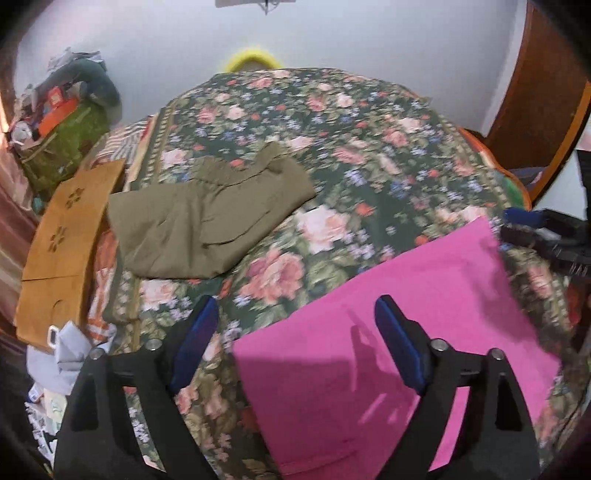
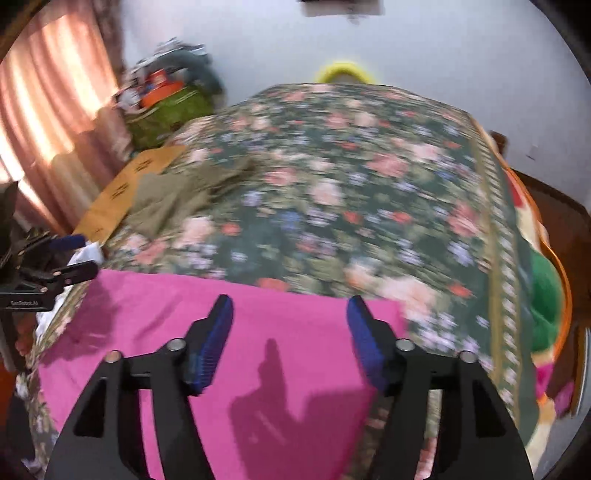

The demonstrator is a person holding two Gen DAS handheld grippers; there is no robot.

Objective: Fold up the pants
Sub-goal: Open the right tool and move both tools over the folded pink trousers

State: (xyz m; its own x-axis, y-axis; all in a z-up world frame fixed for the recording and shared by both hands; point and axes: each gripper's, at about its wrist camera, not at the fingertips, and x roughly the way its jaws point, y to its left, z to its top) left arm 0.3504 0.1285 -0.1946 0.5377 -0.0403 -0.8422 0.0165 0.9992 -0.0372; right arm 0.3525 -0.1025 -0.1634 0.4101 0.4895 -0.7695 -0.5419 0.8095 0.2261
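Place: a home bedroom
Bed: floral bedspread (image 1: 369,147) covering it
Window side: pink curtains (image 2: 48,110)
Corner: heap of bags and clothes (image 1: 62,122)
Furniture: wooden wardrobe (image 1: 539,81) against a white wall (image 1: 332,33)

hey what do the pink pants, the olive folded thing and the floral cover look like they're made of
Pink pants: smooth matte cloth, probably a cotton knit; flat, few creases, no sheen.
Olive garment: thin woven cloth, slightly crisp; sharp fold lines and fine wrinkles.
Floral cover: printed textile, matte; weave too blurred to tell.
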